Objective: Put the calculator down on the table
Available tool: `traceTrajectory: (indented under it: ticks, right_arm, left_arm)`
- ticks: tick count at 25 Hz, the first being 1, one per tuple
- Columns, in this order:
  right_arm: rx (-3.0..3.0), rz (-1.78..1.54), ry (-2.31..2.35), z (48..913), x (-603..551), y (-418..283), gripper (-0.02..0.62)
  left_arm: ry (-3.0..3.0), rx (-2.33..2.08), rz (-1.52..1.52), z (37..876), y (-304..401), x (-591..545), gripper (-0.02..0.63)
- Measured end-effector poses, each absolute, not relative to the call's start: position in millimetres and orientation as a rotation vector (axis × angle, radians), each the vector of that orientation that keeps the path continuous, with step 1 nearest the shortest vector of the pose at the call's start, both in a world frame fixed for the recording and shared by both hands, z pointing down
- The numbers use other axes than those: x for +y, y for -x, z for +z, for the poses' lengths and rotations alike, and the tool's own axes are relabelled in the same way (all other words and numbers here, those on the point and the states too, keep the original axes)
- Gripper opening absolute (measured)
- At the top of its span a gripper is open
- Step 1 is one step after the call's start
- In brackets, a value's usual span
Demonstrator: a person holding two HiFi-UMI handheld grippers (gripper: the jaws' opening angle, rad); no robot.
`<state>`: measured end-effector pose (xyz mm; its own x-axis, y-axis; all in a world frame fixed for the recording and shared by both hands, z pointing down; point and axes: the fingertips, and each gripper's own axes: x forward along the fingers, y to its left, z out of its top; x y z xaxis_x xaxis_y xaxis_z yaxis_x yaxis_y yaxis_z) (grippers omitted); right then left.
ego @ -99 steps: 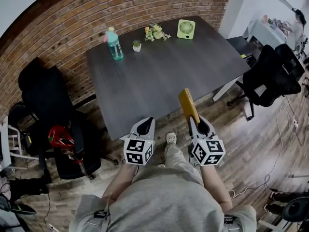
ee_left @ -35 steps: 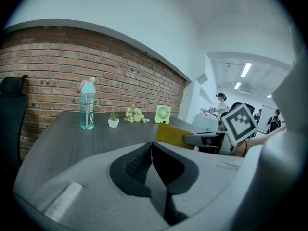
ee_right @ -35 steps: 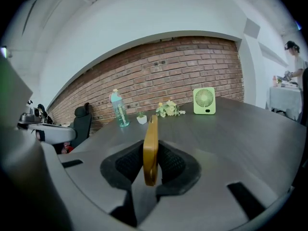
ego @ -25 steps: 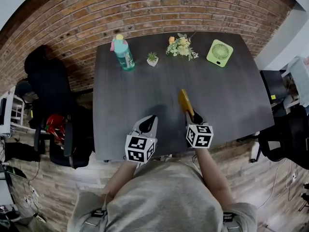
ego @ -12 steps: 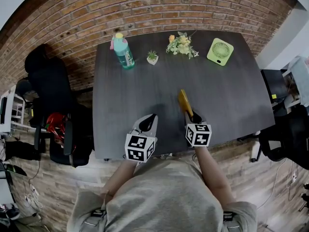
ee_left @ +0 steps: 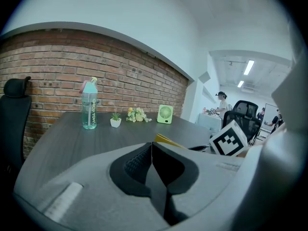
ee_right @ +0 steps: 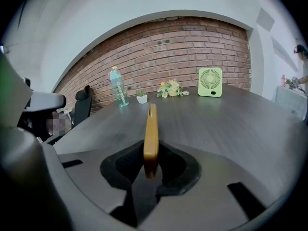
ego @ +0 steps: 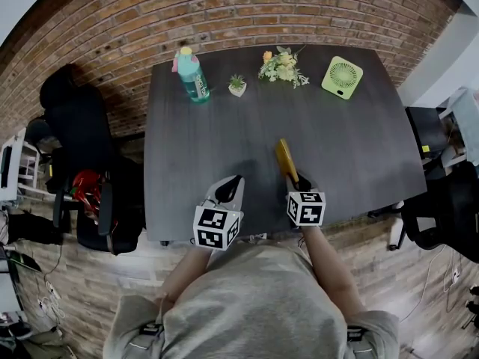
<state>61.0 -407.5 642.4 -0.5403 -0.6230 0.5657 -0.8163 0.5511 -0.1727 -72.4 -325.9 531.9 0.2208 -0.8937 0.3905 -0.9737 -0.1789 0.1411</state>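
A flat yellow calculator (ego: 287, 159) stands on edge between the jaws of my right gripper (ego: 296, 179), which is shut on its near end. In the right gripper view the calculator (ee_right: 151, 129) juts forward from the right gripper (ee_right: 150, 165) over the dark grey table (ee_right: 216, 119). Whether its far end touches the table I cannot tell. My left gripper (ego: 230, 188) hovers over the table's near edge, to the left of the calculator. In the left gripper view my left gripper (ee_left: 151, 153) has its jaws closed together on nothing, and the calculator's yellow edge (ee_left: 166, 139) shows just beyond.
Along the far side of the table (ego: 224, 126) stand a teal bottle (ego: 191, 75), a small potted plant (ego: 237, 86), a bunch of flowers (ego: 281, 68) and a green fan (ego: 342, 77). Black chairs (ego: 71, 118) stand at the left, another chair (ego: 441, 215) at the right.
My right gripper has sunk a little toward the table with the calculator. The left gripper has kept still. Four seconds ago both grippers were still short of the table's edge.
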Motion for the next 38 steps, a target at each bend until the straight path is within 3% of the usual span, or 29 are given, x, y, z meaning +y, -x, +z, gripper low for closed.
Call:
traceTrajectory:
  ticks: [16,38]
  right_arm:
    - [-2.332,0.639,-1.156,653.1,-410.4,-70.2,0.092]
    - [-2.306,0.696,-1.167,662.8,-428.7,-86.3,0.153]
  left_arm:
    - [-2.159,-1.725,0.330,533.8,65.2,-322.2,0.018]
    - [-2.166,-1.704,0.326,534.7,56.6,-330.2,0.018]
